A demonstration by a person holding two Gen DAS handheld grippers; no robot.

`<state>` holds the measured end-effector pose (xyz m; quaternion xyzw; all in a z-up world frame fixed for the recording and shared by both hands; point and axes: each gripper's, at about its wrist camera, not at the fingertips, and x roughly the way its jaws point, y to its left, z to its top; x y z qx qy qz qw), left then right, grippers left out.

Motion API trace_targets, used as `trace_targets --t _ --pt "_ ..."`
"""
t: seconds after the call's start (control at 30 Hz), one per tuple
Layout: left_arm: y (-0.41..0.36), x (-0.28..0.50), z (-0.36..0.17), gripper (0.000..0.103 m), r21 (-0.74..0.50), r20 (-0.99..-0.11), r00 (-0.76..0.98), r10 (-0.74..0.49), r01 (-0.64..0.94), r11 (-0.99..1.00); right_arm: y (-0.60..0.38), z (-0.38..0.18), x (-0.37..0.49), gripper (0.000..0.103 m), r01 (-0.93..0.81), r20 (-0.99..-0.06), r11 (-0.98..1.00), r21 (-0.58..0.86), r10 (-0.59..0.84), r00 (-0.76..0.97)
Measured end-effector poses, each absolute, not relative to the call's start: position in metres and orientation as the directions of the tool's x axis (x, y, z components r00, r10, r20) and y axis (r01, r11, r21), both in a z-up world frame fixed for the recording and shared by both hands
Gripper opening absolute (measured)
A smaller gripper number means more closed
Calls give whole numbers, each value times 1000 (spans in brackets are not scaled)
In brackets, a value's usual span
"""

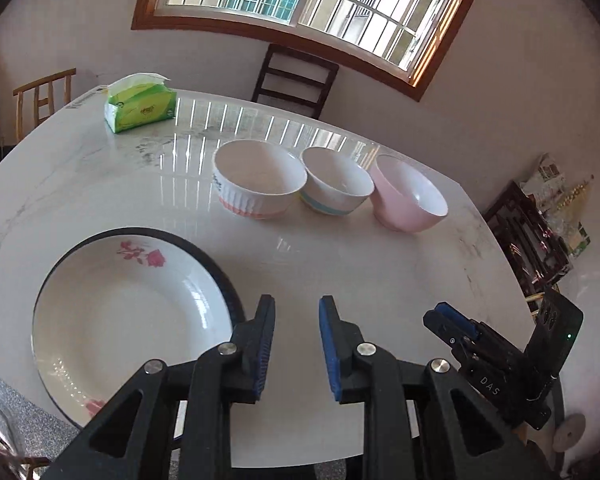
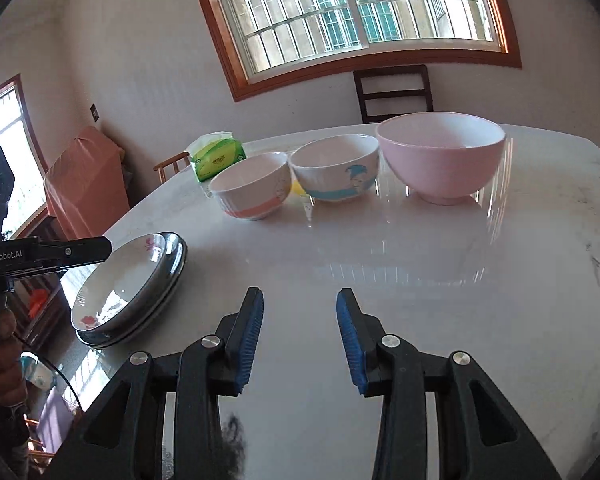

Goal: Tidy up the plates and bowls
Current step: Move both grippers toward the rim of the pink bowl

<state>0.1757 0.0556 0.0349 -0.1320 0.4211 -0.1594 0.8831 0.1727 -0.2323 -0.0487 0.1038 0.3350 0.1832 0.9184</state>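
Both claws empty over the bench, plates stacked, bowls waiting

Left claw (image 1: 297,344) and right claw (image 2: 300,338) hang apart, clamping nothing. The plates (image 1: 128,312) sit nested at the near edge, likely already sorted. Beyond, three bowls (image 2: 330,168) stand in a row, not yet stacked. Far back, a tissue pack (image 1: 140,106). "GenRobot.AI" and "DAS" mark the claws.

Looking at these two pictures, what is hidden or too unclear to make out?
- Stacked plates: near edge hidden behind the left gripper, left wrist view; plate count unclear in the right wrist view.
- Yellow thing: mostly hidden between bowls, right wrist view.
- Ribbed bowl: blue lettering too small, left wrist view.
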Motion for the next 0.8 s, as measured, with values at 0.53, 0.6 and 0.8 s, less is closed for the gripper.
trace_targets --t 0.53,0.6,0.8 --pt "-119 369 83 43 -293 -746 514 -423 317 902 -372 18 299 53 -70 -669 909 411 353 655" --pt "-130 390 78 43 -282 -760 503 -411 315 906 -376 14 317 53 -54 -677 897 439 370 636" --pt "-138 445 53 43 -263 -815 451 -365 274 925 -372 -2 358 53 -4 -709 884 467 378 595"
